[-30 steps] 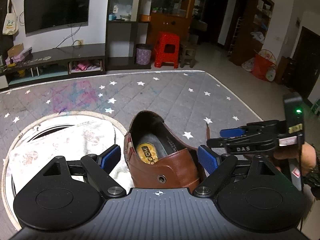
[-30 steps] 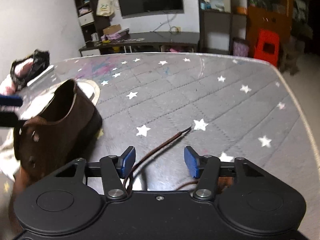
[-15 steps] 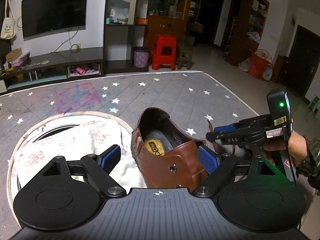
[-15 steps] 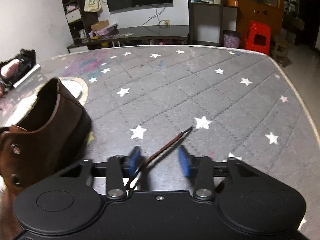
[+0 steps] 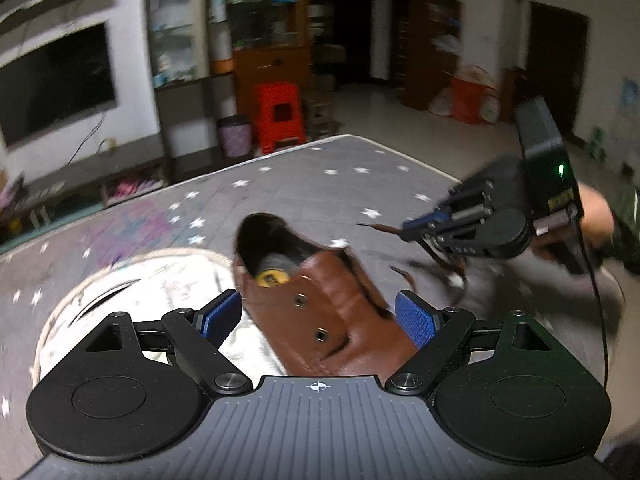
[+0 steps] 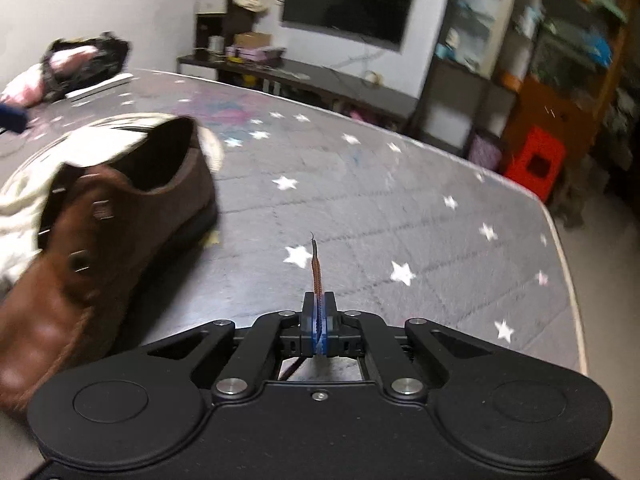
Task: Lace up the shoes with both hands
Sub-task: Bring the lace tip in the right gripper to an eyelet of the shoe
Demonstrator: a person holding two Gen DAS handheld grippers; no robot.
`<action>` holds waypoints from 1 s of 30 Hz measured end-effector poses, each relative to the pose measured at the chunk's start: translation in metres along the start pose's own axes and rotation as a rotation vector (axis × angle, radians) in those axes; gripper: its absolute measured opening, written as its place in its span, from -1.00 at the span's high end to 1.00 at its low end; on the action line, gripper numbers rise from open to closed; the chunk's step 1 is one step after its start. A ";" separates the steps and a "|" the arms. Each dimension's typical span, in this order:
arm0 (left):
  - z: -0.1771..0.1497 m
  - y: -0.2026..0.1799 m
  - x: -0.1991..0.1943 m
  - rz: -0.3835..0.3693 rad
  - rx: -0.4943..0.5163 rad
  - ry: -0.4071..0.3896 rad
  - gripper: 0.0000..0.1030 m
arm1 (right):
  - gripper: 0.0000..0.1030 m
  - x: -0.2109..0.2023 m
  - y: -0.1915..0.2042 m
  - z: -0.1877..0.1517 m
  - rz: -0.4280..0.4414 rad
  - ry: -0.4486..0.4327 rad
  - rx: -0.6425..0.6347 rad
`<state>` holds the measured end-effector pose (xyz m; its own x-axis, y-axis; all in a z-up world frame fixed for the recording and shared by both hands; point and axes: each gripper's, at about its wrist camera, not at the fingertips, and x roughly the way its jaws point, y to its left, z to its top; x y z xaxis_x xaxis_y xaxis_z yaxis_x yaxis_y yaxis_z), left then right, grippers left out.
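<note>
The brown shoe (image 5: 320, 312) lay on its side on a grey star-printed mattress (image 6: 400, 208), partly over a pale cloth (image 5: 160, 288), heel opening turned away from the left camera. Its eyelets (image 5: 298, 301) showed as bare metal rings; no lace was seen passing through those in view, so the lacing itself appeared hardly begun, though motion blur hid the far flap. The left hand-held gripper (image 5: 320, 316) stood spread wide, one blue pad on each side of the shoe's upper; whether the pads pressed the leather could not be told. The right hand-held gripper (image 6: 319, 320), carried by a hand (image 5: 592, 220), had just been closing, and its pads were pressed together, pinching the brown lace (image 6: 316, 268) a short way behind the tip. The free tip stood out beyond the pads, clear of the mattress. In the left view the remaining lace trailed loosely beneath that gripper, beside the shoe. Done, by this reading: one lace end secured. Left: bringing the tip to an eyelet, threading each pair in turn, drawing the lace tight.
</note>
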<state>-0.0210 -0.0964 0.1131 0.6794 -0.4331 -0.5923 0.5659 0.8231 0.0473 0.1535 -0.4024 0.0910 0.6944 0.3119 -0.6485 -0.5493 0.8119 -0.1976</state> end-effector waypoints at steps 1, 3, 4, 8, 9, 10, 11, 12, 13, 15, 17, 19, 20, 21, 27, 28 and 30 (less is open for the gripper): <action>-0.001 -0.003 -0.001 -0.010 0.020 -0.002 -0.63 | 0.96 -0.008 0.005 0.000 0.005 -0.011 -0.041; -0.001 -0.008 0.000 -0.027 0.044 -0.004 -0.58 | 0.96 -0.017 0.012 0.000 0.014 -0.021 -0.082; -0.001 -0.010 0.000 -0.039 0.054 -0.005 -0.56 | 0.96 -0.027 0.019 -0.001 0.026 -0.034 -0.119; 0.000 -0.017 0.007 -0.091 0.100 0.002 -0.28 | 0.96 -0.048 0.034 0.000 0.068 -0.055 -0.191; 0.001 -0.019 0.010 -0.099 0.115 0.007 -0.25 | 0.96 -0.051 0.038 0.000 0.076 -0.059 -0.210; 0.002 -0.021 0.013 -0.106 0.131 0.012 -0.25 | 0.96 -0.055 0.042 0.000 0.086 -0.064 -0.229; 0.002 -0.022 0.015 -0.110 0.147 0.015 -0.22 | 0.96 -0.058 0.045 0.000 0.096 -0.068 -0.245; 0.003 -0.023 0.018 -0.115 0.165 0.021 -0.19 | 0.96 -0.060 0.047 0.001 0.102 -0.070 -0.255; 0.003 -0.024 0.022 -0.120 0.185 0.027 -0.18 | 0.96 -0.064 0.052 0.002 0.114 -0.074 -0.274; 0.003 -0.026 0.026 -0.130 0.218 0.040 -0.14 | 0.96 -0.069 0.058 0.004 0.124 -0.079 -0.297; 0.003 -0.025 0.032 -0.138 0.249 0.055 -0.14 | 0.96 -0.072 0.058 0.004 0.137 -0.084 -0.307; 0.004 -0.024 0.038 -0.148 0.282 0.070 -0.14 | 0.96 -0.074 0.061 0.005 0.149 -0.086 -0.317; 0.004 -0.024 0.040 -0.152 0.294 0.075 -0.14 | 0.96 -0.075 0.061 0.004 0.156 -0.082 -0.321; 0.004 -0.024 0.044 -0.158 0.309 0.080 -0.14 | 0.96 -0.076 0.061 0.002 0.161 -0.079 -0.325; 0.002 -0.021 0.063 -0.173 0.356 0.123 -0.14 | 0.96 -0.073 0.060 -0.001 0.181 -0.074 -0.330; 0.001 -0.020 0.065 -0.177 0.355 0.124 -0.13 | 0.96 -0.073 0.060 -0.002 0.184 -0.073 -0.331; 0.001 -0.018 0.068 -0.184 0.352 0.122 -0.12 | 0.96 -0.073 0.059 -0.002 0.191 -0.072 -0.333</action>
<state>0.0158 -0.1408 0.0723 0.5039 -0.4972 -0.7064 0.8121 0.5513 0.1913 0.0696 -0.3783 0.1251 0.5889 0.4855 -0.6461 -0.7847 0.5348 -0.3134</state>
